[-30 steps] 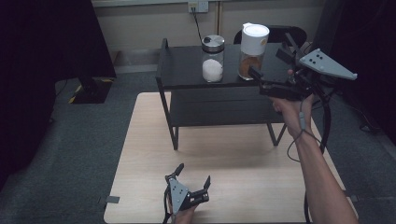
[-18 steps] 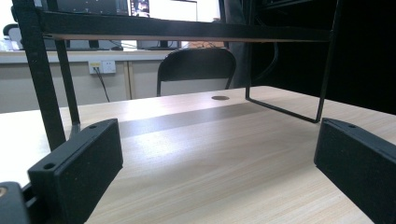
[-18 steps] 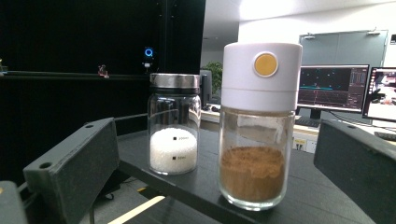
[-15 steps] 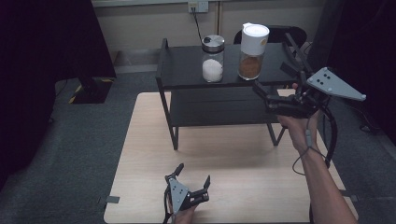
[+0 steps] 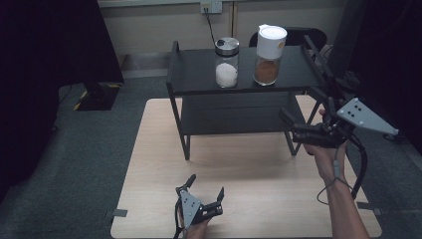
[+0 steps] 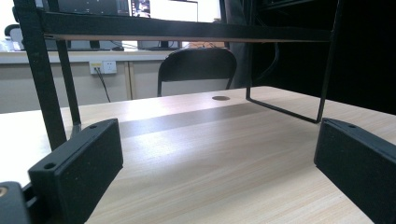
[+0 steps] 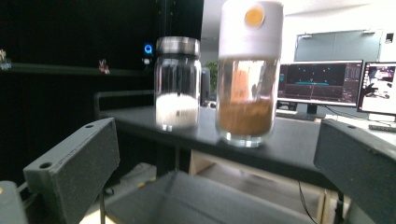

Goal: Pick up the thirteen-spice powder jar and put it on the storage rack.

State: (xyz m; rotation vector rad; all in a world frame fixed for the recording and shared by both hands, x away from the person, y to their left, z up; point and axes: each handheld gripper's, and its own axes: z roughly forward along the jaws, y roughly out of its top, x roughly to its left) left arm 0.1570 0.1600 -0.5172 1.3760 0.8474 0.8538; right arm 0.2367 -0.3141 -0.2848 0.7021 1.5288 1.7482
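Now, working left to right across the table:

Left gripper (image 5: 205, 193): I have it resting low on the wooden table (image 5: 149, 164), near my edge, jaws spread wide with nothing between them. I judge it has no part in this step and is best left parked.

White-powder jar (image 5: 227, 62): it stands upright on the top of the black shelf (image 5: 194, 74), steel lid on, just beside the target and apart from it. I must not knock it.

Brown-powder jar (image 5: 269, 56): the thing I take to be my target, upright under a white lid, on the shelf top to the right of the other jar.

Right gripper (image 5: 298, 112): I hold it in the air off the shelf's right end, below the top board, jaws wide open and empty.

Approach: in the right gripper view the brown-powder jar (image 7: 246, 79) sits centred between my jaws. I would raise the gripper, go in level, and close on the glass body below the lid.
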